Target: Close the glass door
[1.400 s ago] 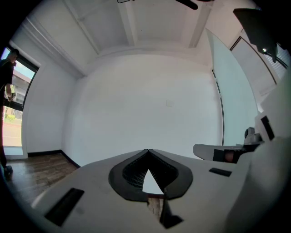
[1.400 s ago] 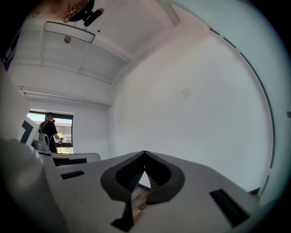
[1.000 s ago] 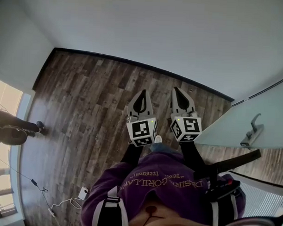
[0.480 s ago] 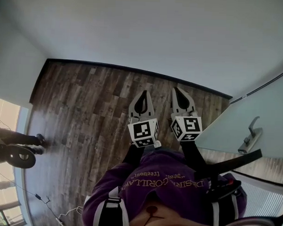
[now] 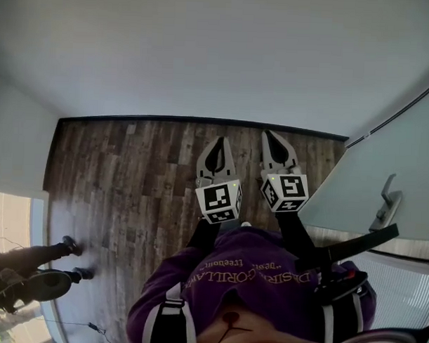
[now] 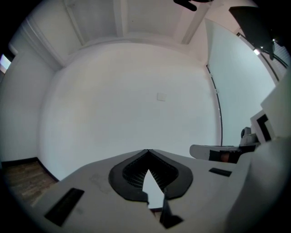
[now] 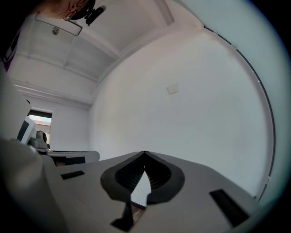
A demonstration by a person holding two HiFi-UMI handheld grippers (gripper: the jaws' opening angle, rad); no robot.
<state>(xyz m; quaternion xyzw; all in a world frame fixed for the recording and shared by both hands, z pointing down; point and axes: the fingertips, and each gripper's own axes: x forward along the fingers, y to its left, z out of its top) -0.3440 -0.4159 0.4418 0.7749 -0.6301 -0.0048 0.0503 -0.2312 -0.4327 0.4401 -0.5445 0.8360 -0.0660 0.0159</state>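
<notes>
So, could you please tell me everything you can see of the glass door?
The glass door is a pale, frosted-looking panel at the right edge of the head view, above the wooden floor. A thin dark strip borders its far edge, and a silvery lever handle sits on its face. Nothing touches it: the left gripper and right gripper, both shut, are clear of it to its left.

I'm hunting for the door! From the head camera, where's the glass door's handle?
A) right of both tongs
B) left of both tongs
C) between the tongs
A: the handle sits on the glass door at the picture's right, beyond the right tongs.
</notes>
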